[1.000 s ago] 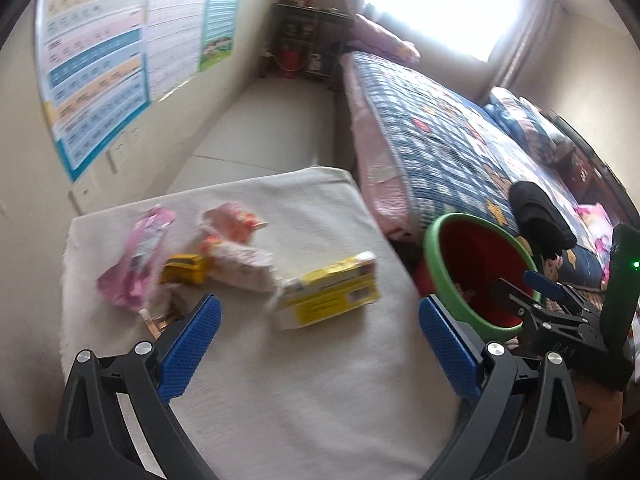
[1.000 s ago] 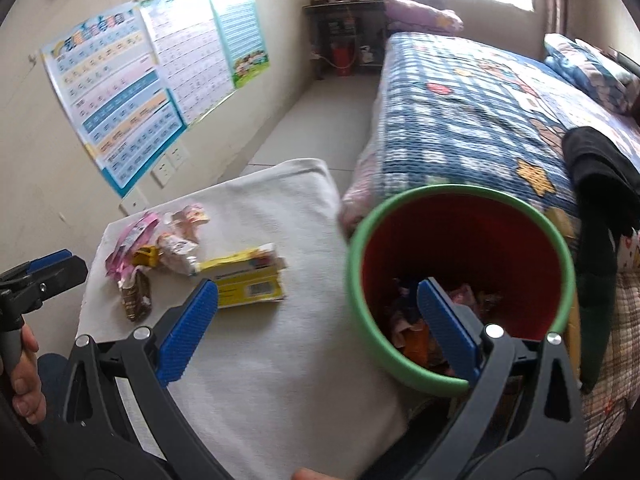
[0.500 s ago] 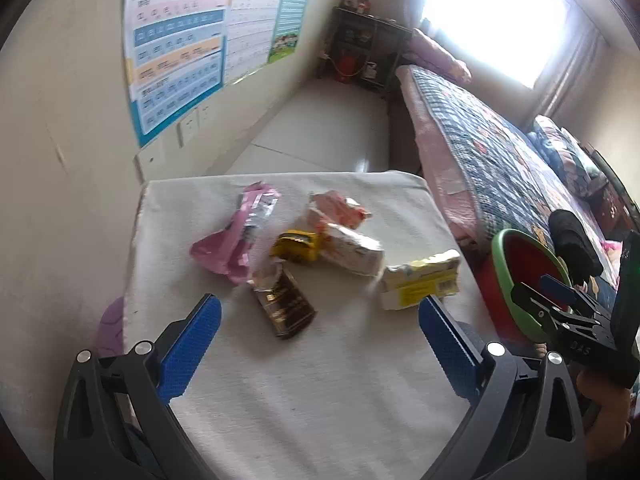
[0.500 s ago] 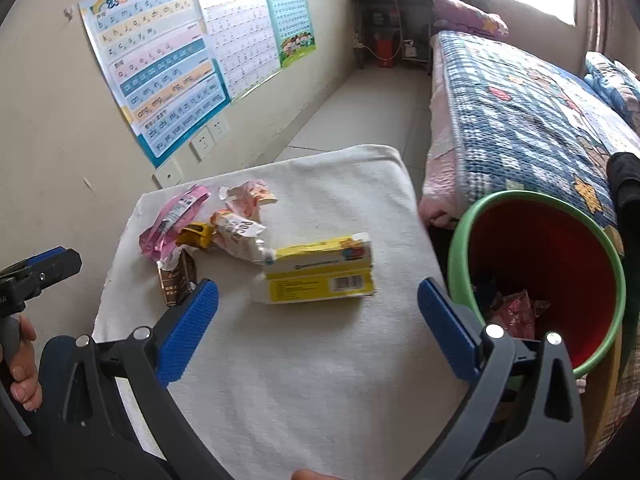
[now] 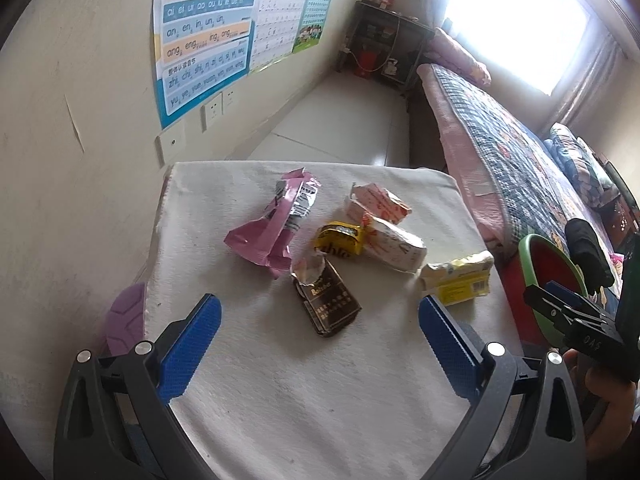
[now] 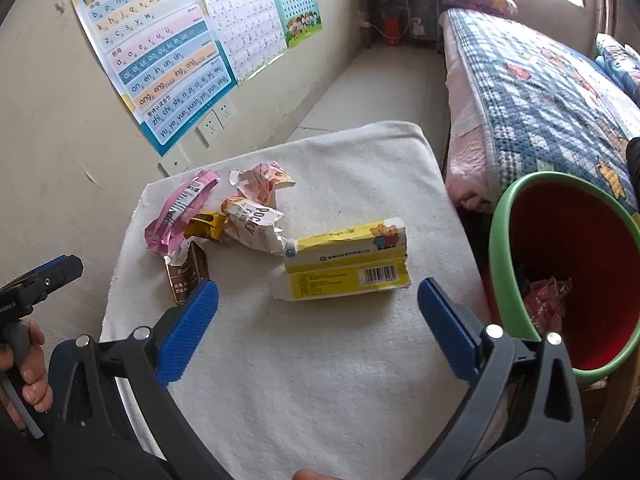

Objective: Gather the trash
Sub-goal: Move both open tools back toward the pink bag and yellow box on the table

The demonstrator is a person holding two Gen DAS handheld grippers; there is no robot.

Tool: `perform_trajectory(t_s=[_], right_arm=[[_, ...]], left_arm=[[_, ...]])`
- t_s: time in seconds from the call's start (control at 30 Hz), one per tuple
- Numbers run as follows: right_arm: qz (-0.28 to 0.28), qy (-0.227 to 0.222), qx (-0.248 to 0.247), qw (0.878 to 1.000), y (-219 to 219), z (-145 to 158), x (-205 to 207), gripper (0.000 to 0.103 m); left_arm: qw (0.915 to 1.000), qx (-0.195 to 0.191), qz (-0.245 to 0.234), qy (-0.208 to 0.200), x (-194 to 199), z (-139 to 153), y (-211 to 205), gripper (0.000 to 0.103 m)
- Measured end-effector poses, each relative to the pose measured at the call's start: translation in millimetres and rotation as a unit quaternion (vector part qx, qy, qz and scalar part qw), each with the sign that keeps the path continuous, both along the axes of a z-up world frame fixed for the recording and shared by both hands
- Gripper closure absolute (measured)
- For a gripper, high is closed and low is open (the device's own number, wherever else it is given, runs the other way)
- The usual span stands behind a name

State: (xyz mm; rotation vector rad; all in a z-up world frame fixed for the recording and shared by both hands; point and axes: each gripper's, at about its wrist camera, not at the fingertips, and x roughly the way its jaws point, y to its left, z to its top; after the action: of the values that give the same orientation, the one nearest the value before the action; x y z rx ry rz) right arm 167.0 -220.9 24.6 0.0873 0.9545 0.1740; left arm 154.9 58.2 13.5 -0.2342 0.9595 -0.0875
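Note:
Trash lies on a table with a white cloth (image 5: pixel 320 392) (image 6: pixel 320 360). There is a pink wrapper (image 5: pixel 276 224) (image 6: pixel 180 208), a brown cigarette pack (image 5: pixel 328 300) (image 6: pixel 188 276), a small yellow pack (image 5: pixel 338 240) (image 6: pixel 206 226), two white-and-orange wrappers (image 5: pixel 394 244) (image 6: pixel 252 224), and a yellow box (image 5: pixel 460 278) (image 6: pixel 348 268). My left gripper (image 5: pixel 316 344) is open just short of the brown pack. My right gripper (image 6: pixel 318 328) is open just short of the yellow box. A red bin with a green rim (image 6: pixel 568 276) (image 5: pixel 548 264) stands to the right and holds trash.
A bed with a blue patchwork quilt (image 6: pixel 540 92) runs along the right, close to the bin. A wall with posters (image 6: pixel 168 60) and sockets is on the left. A purple object (image 5: pixel 126 320) sits beside the table's left edge. A dark shelf (image 5: pixel 384 52) stands at the far end.
Both grippers have swung left, away from the bin and toward the trash on the table. The left view now centres on the brown pack, the right on the yellow box. Both stay open.

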Motion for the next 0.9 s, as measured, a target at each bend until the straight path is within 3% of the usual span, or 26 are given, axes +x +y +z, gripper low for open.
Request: perform_trajectory(t_s=[0.23, 0.63, 0.9], right_arm=[[-0.008, 0.025, 0.008, 1.000, 6, -18, 12, 0.005], [-0.085, 0.082, 0.090, 0.989, -6, -44, 40, 0.005], [-0.170, 0.136, 0.159, 0.963, -15, -66, 69, 0.005]], left_arm=[[0.9999, 0.007, 0.001, 0.014, 15, -13, 7, 0.008], [0.9986, 0.033, -0.010, 0.040, 51, -34, 17, 0.008], [0.9910, 0.086, -0.062, 0.081, 101, -51, 13, 0.008]])
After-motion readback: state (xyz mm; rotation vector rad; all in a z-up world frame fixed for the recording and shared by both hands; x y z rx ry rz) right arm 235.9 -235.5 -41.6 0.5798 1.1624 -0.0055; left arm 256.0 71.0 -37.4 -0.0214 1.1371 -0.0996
